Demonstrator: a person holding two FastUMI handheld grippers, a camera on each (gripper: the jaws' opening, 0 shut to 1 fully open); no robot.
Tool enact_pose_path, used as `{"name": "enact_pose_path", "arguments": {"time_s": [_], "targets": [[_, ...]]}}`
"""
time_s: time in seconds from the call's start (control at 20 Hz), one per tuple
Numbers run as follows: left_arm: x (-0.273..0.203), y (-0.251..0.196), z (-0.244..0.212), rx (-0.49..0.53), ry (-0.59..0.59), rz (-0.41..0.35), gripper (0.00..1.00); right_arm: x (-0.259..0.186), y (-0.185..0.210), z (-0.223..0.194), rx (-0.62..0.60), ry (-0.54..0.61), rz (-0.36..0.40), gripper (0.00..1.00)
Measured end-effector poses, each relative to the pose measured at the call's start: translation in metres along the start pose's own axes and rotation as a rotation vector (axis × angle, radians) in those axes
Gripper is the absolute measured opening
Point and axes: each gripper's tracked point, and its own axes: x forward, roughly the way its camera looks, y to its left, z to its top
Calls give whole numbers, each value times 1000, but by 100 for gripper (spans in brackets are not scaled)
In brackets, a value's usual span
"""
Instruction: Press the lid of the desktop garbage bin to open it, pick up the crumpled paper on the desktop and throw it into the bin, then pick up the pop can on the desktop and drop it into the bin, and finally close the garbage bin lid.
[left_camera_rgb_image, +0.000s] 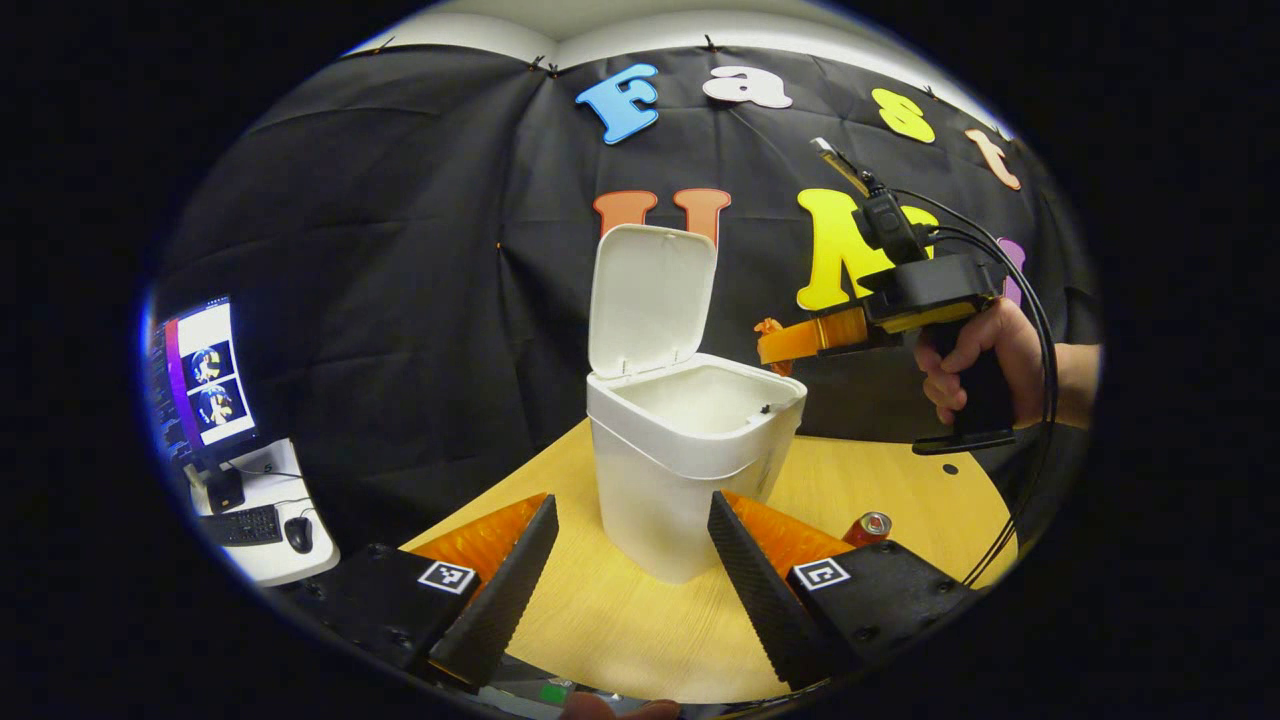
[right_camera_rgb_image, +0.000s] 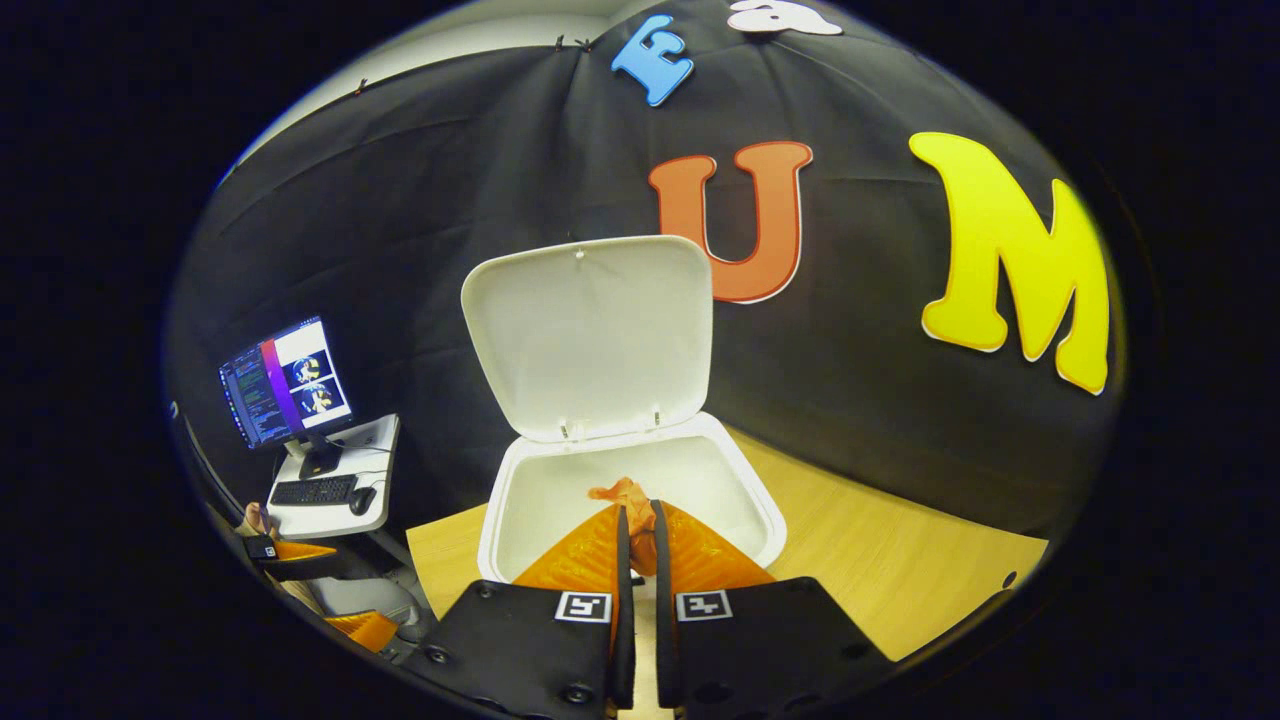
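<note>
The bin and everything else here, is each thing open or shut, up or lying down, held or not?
Bin: upright on the table, open.
Lid: flipped up, standing behind the opening.
Crumpled paper: pinched in the right gripper's jaws, above the open bin.
Pop can: on the table beside the bin, not held.
Left gripper: jaws wide open, empty.
Right gripper: shut on the paper.
Monitor: switched on.
</note>
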Motion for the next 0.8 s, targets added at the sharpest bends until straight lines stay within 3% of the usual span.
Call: {"name": "enact_pose_path", "arguments": {"time_s": [0.2, 0.5, 0.65, 0.75, 0.8], "targets": [[0, 9, -3, 13, 7, 4, 99, 25, 1, -8, 2, 26, -35, 10], [1, 7, 3, 11, -4, -33, 99, 39, -6, -13, 36, 34, -74, 33], [-2, -4, 7, 15, -23, -74, 99, 38, -10, -12, 55, 30, -90, 61], [-1, -9, 7, 28, -30, -99, 99, 36, -12, -13, 63, 29, -97, 66], [-2, -16, 9, 33, -43, -120, 99, 33, -12, -14, 67, 30, -95, 74]]}}
